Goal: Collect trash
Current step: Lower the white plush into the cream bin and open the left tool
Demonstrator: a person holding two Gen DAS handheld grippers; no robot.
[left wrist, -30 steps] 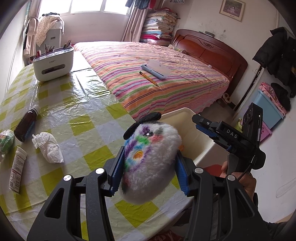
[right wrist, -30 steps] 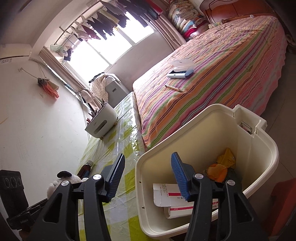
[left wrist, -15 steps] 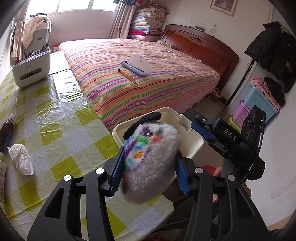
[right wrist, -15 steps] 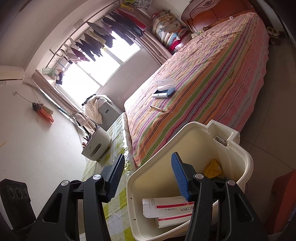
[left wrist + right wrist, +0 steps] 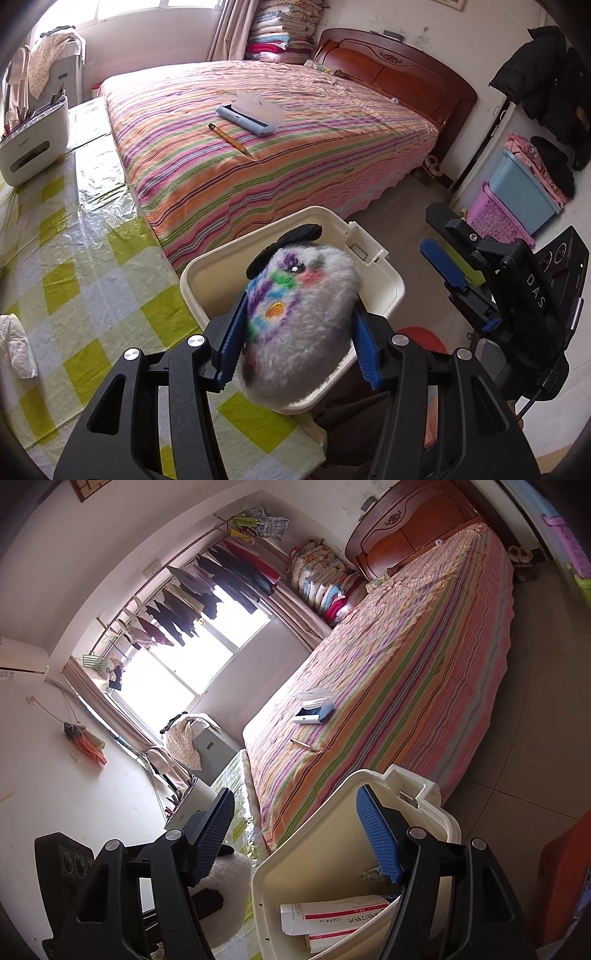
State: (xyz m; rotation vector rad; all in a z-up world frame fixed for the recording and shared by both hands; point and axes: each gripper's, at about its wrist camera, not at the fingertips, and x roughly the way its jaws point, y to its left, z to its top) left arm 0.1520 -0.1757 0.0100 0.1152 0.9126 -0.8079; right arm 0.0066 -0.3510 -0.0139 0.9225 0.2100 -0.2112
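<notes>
My left gripper (image 5: 297, 341) is shut on a fluffy white plush toy (image 5: 295, 317) with coloured scribbles and black ears, held over the cream plastic bin (image 5: 380, 275) beside the table edge. In the right wrist view the same bin (image 5: 332, 853) holds a flattened white and red carton (image 5: 332, 917), and the plush toy (image 5: 229, 886) shows at the lower left. My right gripper (image 5: 299, 836) is open and empty, its fingers astride the bin's rim. It also shows in the left wrist view (image 5: 448, 269), right of the bin.
A table with a yellow-green checked cloth (image 5: 74, 266) carries a crumpled tissue (image 5: 16, 345) and a white desk organiser (image 5: 33, 144). A striped bed (image 5: 266, 147) with a pencil (image 5: 229, 139) and a blue case (image 5: 251, 114) lies behind the bin. Plastic crates (image 5: 517, 206) stand at right.
My left gripper has carried the plush toy rightwards off the table until it hangs over the bin. My right gripper has tilted upward while staying at the bin's rim.
</notes>
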